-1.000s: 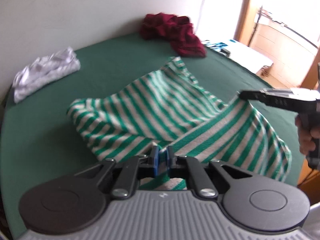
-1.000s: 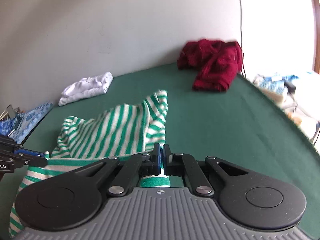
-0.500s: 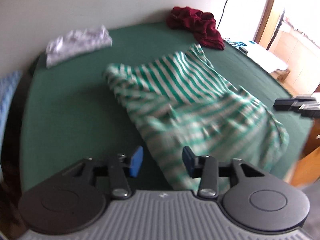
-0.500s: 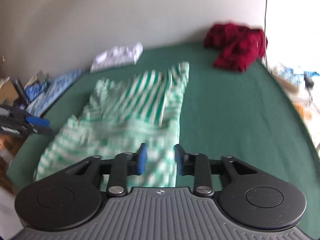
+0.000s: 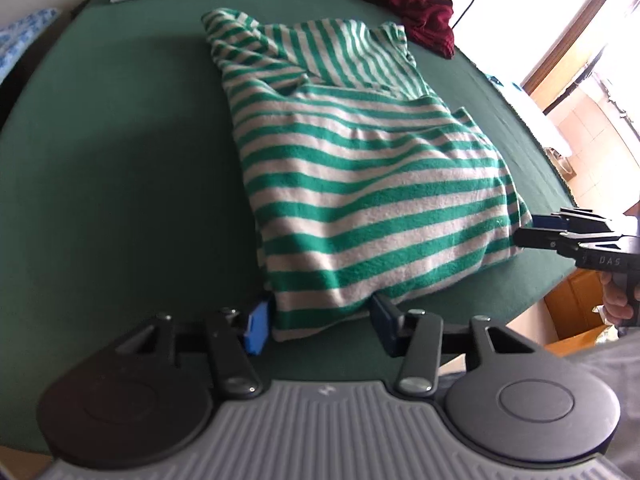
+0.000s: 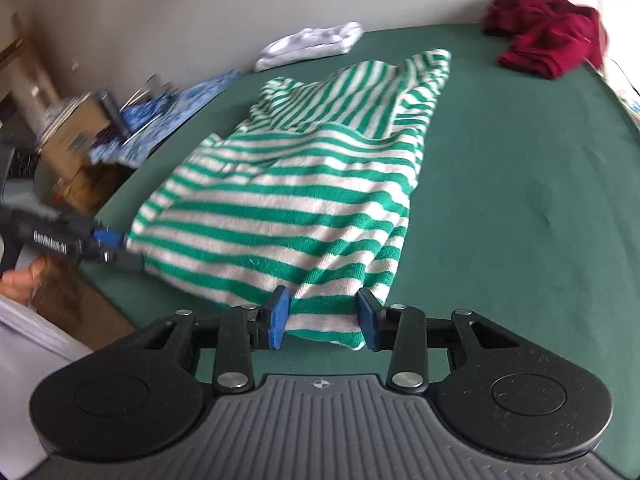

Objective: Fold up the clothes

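Green table (image 5: 120,160); cardboard box (image 6: 76,148) right view only.

The green-covered table (image 6: 520,200) lies bare along its right side and its left side, giving clear passage there. The striped garment (image 5: 360,184) fills the middle down to the near edge. A dark red garment (image 6: 548,48) blocks the far right corner, and a white garment (image 6: 312,44) the far left edge.

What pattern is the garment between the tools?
Green and white stripes on the garment, clearest in the left wrist view.
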`<action>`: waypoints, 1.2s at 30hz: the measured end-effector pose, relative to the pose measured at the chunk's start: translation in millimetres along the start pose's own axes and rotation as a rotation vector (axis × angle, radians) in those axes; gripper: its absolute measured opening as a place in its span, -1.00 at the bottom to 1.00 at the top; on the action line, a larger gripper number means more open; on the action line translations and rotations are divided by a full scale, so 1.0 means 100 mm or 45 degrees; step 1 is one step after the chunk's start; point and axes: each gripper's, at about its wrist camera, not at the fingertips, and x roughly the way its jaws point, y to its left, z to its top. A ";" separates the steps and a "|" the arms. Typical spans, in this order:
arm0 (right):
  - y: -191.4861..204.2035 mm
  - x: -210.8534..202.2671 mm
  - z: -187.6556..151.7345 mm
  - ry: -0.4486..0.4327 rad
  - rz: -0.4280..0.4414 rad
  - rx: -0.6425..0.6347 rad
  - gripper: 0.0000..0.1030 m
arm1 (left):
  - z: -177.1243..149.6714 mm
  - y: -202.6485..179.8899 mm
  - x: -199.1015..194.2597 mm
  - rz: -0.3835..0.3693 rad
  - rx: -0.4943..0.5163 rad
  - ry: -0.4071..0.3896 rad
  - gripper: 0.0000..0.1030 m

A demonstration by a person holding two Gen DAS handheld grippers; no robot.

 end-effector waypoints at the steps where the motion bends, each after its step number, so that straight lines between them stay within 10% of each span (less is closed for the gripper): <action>1: -0.02 0.02 0.00 -0.002 0.021 -0.028 -0.21 | 0.00 0.00 -0.01 0.004 0.005 -0.004 -0.05; 4: -0.14 0.02 -0.01 -0.001 0.109 -0.051 -0.28 | 0.00 0.03 -0.02 0.006 0.015 -0.021 -0.35; 7: -0.25 -0.04 0.06 0.057 0.165 -0.009 -0.75 | 0.02 0.06 -0.01 -0.024 -0.038 -0.023 -0.60; 25: -0.36 -0.23 0.00 0.109 0.210 -0.025 -0.74 | -0.20 -0.11 -0.16 0.066 -0.026 -0.045 -0.75; 29: -0.49 -0.24 0.12 0.041 0.187 0.078 -0.08 | -0.16 -0.11 -0.25 0.087 0.002 -0.052 -0.73; 33: -0.59 -0.24 0.33 -0.108 0.176 0.201 -0.07 | 0.04 -0.06 -0.36 0.088 -0.017 -0.150 0.27; 36: -0.61 0.00 0.47 -0.147 0.101 0.241 -0.06 | 0.25 0.03 -0.22 0.101 -0.059 -0.185 0.19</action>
